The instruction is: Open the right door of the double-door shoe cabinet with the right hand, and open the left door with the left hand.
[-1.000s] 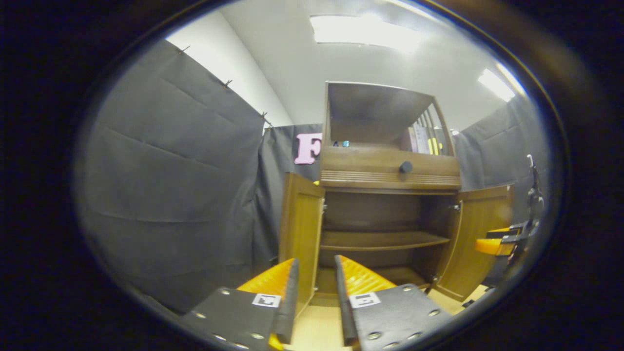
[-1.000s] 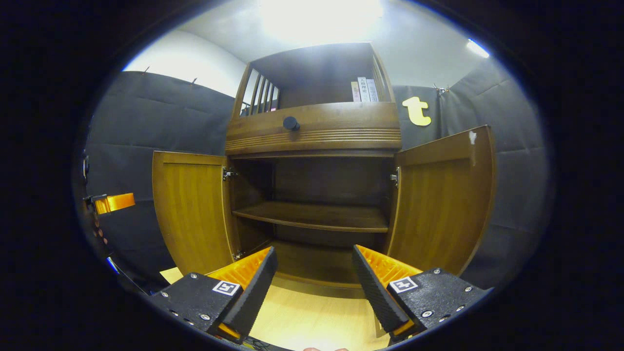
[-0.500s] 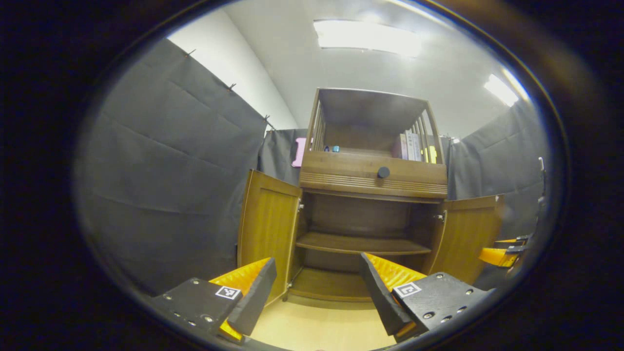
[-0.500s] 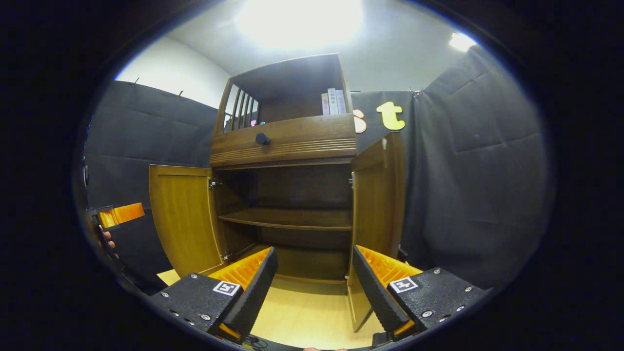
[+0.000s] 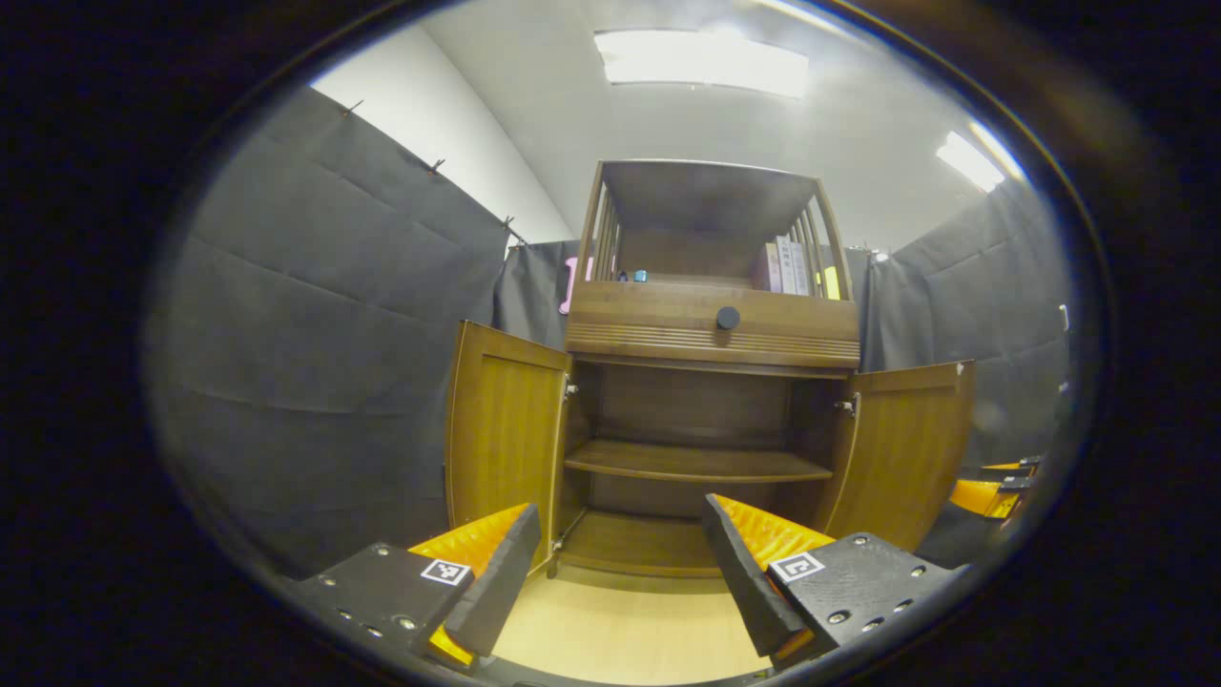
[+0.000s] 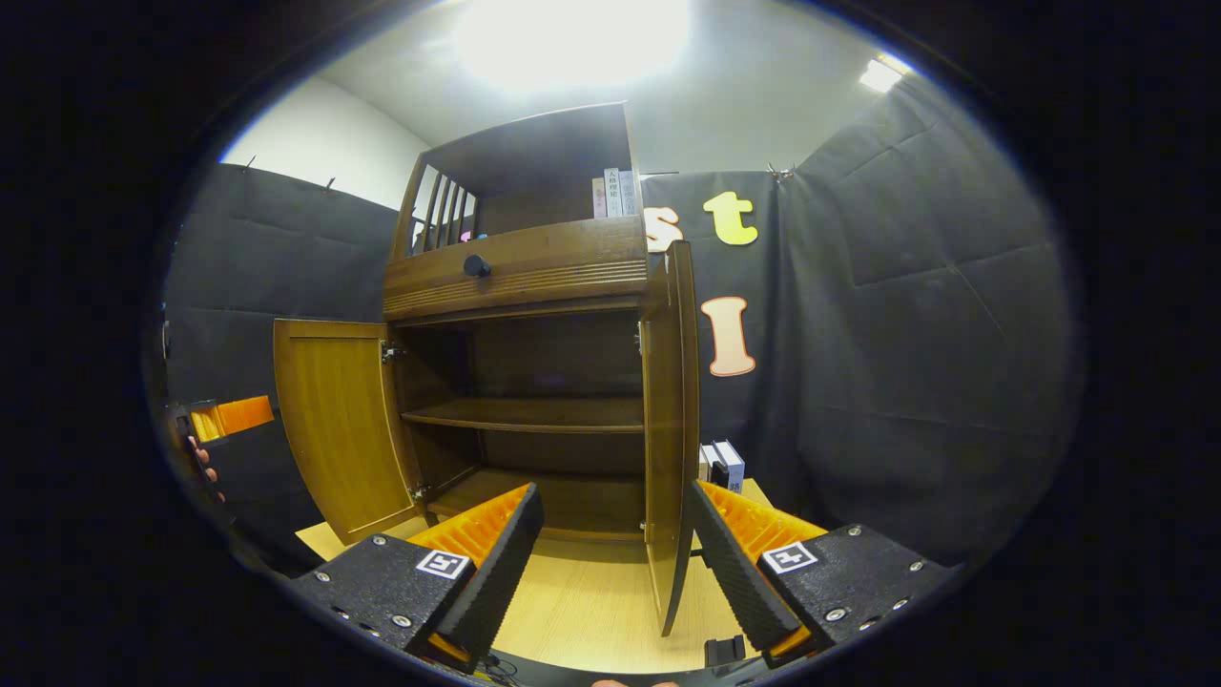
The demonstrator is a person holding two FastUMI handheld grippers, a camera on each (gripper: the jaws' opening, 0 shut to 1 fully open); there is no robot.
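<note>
Both doors are open — that's the picture right now. The cabinet (image 5: 711, 382) stands on the pale wood floor (image 5: 620, 630) with its inside bare: one shelf (image 5: 696, 463) across the middle, nothing on it. In the left tool's view the left door (image 5: 506, 448) is swung well out to one side and the right door (image 5: 906, 458) is swung out to the other, each hanging off its hinges at a wide angle. From the right tool's view, the right door (image 6: 672, 429) shows almost edge-on, just ahead of the fingers, and the left door (image 6: 334, 429) stands wide on the far side. So I'd call the job as good as done; nothing looks left but to pull the hands away. Now the tools. The left tool (image 5: 620, 582) is spread wide, fingers apart with bare floor between them, gripping nothing and touching nothing. The right tool (image 6: 615, 563) is likewise released — a broad gap, and the door's edge sits in line with that gap but farther off, not pinched, as far as I can tell. Off at the edge of the right tool's view, a hand (image 6: 205, 472) holds the other tool. Some books (image 5: 787, 267) sit up in the top shelf, untouched.
</note>
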